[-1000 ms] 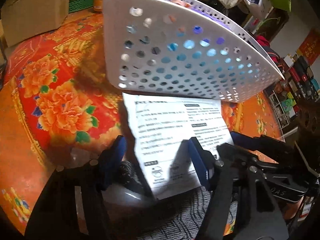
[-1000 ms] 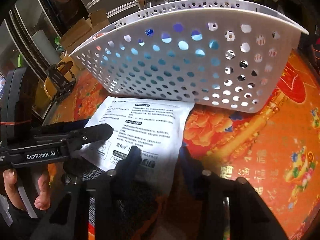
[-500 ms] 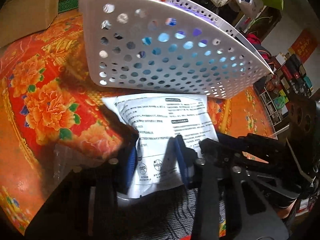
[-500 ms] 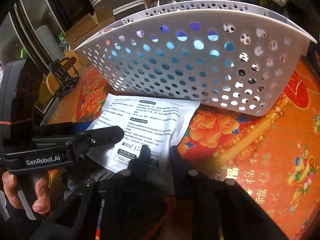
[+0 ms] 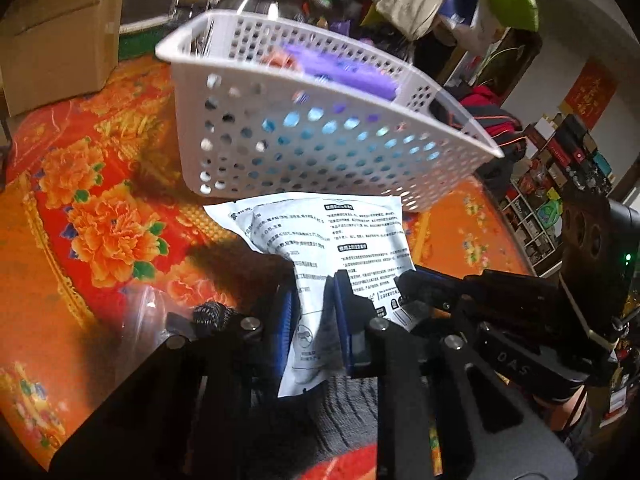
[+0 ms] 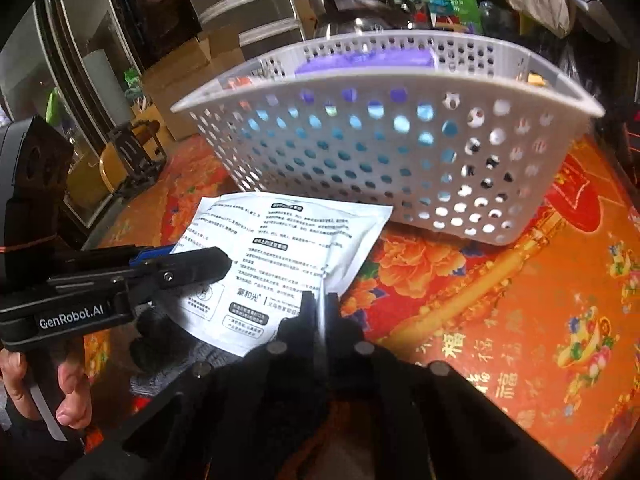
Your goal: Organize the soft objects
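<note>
— What's changing since a second ago?
— My left gripper (image 5: 314, 312), gaping before, is closing on the white packet (image 5: 332, 240); my right gripper (image 6: 320, 312) is now pinching its corner shut.
— And the packet?
— It's lifting before the white basket (image 6: 400, 152), which is looking lower now.

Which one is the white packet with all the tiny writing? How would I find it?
Start at the big white basket full of round holes, standing on the red and orange flowered tablecloth. Just in front of it is the flat white packet. It is the only thing covered in small black print, and both grippers pinch its near edge.
</note>
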Action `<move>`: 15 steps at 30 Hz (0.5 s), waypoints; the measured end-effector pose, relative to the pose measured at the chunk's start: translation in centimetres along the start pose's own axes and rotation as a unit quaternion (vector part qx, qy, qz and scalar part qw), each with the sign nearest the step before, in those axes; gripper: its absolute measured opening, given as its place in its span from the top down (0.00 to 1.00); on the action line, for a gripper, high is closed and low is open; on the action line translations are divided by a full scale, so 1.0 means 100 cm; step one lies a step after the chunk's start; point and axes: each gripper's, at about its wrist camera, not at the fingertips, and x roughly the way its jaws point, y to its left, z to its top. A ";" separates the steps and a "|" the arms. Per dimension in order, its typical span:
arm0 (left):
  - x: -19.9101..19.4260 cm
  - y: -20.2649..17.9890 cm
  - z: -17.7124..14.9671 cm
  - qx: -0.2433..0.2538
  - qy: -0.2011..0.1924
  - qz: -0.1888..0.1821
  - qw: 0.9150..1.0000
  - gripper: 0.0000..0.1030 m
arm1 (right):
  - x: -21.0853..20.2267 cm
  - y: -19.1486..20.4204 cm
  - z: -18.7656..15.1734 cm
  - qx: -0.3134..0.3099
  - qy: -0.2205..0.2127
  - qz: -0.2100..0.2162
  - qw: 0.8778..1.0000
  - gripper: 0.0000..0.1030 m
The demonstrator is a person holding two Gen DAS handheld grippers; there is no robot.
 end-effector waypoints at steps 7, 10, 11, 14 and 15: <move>-0.039 -0.016 0.001 0.023 -0.047 -0.005 0.999 0.83 | -0.040 0.013 0.003 -0.020 -0.044 -0.007 0.999 0.97; -0.057 -0.024 0.004 0.030 -0.064 -0.011 0.997 0.83 | -0.056 0.017 0.008 -0.024 -0.059 -0.008 0.998 0.97; -0.064 -0.027 0.008 0.032 -0.067 -0.012 0.997 0.83 | -0.062 0.019 0.012 -0.027 -0.064 -0.010 0.998 0.97; -0.082 -0.036 0.014 0.041 -0.083 -0.014 0.996 0.83 | -0.081 0.026 0.020 -0.035 -0.081 -0.014 0.996 0.97; -0.088 -0.039 0.018 0.043 -0.087 -0.017 0.995 0.83 | -0.087 0.028 0.022 -0.038 -0.086 -0.016 0.995 0.97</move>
